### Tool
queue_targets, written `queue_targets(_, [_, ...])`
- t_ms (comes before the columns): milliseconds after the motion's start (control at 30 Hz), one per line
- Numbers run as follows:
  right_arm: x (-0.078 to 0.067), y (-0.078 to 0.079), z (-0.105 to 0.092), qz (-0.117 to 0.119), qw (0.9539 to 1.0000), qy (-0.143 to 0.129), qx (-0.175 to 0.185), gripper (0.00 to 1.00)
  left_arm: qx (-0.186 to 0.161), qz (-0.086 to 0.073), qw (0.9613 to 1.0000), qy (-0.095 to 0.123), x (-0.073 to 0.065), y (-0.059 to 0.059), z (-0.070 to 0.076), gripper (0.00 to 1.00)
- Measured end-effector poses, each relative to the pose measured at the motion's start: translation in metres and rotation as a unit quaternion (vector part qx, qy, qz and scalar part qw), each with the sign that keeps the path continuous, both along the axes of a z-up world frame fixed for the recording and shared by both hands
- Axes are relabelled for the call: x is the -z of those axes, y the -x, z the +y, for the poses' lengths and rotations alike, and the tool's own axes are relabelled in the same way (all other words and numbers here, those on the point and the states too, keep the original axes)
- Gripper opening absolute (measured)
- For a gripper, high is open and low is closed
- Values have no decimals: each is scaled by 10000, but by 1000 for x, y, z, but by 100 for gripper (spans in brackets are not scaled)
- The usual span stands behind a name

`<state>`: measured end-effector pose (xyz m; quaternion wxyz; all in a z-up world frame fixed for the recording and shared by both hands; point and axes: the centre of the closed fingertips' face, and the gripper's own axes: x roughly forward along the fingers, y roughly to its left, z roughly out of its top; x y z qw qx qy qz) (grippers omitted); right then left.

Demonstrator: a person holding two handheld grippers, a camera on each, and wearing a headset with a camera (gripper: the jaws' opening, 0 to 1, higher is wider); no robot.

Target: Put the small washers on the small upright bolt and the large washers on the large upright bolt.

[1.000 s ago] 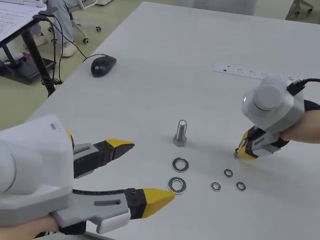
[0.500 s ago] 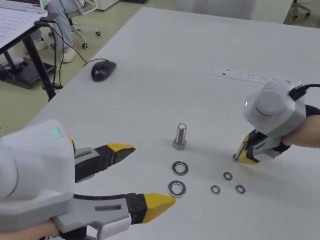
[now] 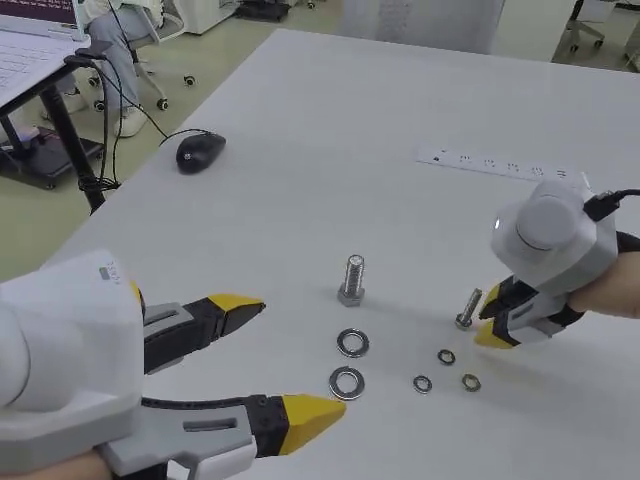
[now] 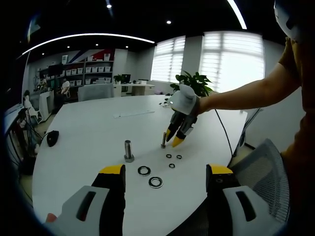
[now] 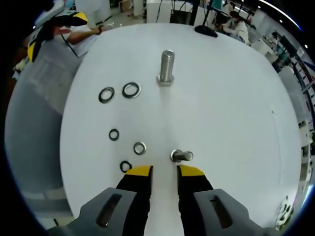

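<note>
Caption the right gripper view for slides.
Open yellow-tipped right gripper beside small steel bolt; three small washers, two large washers and large steel bolt beyond.

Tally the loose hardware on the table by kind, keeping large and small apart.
Large bolt: 1
Small bolt: 1
Large washers: 2
Small washers: 3
Total: 7

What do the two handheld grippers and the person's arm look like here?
Both the left gripper and right gripper have rounded white-grey housings, black jaws and yellow tips. A black cable leaves the right one; the left bears a small green mark. The sleeve is orange.
</note>
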<state>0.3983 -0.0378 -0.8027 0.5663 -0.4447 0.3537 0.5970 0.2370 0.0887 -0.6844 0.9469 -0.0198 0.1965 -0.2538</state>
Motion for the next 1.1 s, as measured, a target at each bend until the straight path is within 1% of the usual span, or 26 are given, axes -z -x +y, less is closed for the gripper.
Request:
queue_targets(67, [1, 6, -1, 117, 9999, 35, 17, 20, 6, -13, 10000, -4, -1, 0, 0, 66])
queue_targets(133, [2, 12, -2, 116, 9999, 82, -52, 20, 1, -40, 10000, -5, -2, 0, 0, 66])
queue_targets(233, [5, 21, -4, 238, 9996, 100, -84, 20, -3, -66, 10000, -4, -3, 0, -1, 66])
queue_targets(367, [8, 29, -5, 305, 9994, 116, -150, 20, -1, -92, 10000, 4, -4, 1, -1, 66])
queue_targets(467, [11, 38, -7, 482, 9985, 191, -158, 21, 8, -107, 9999, 6, -5, 1, -2, 66])
queue_targets(800, [21, 45, -9, 470, 9981, 278, -273, 22, 55, -135, 9999, 33, -6, 2, -5, 66])
queue_targets(967, [23, 46, -8, 404, 9982, 314, -324, 21, 28, -150, 9999, 44, -7, 2, -4, 66])
queue_targets(1033, [23, 45, -9, 324, 9979, 349, -432, 20, 25, -146, 9999, 45, -6, 2, -4, 66])
queue_targets(1100, [23, 46, -9, 312, 9978, 371, -452, 21, 24, -144, 9999, 38, -6, 2, -4, 66])
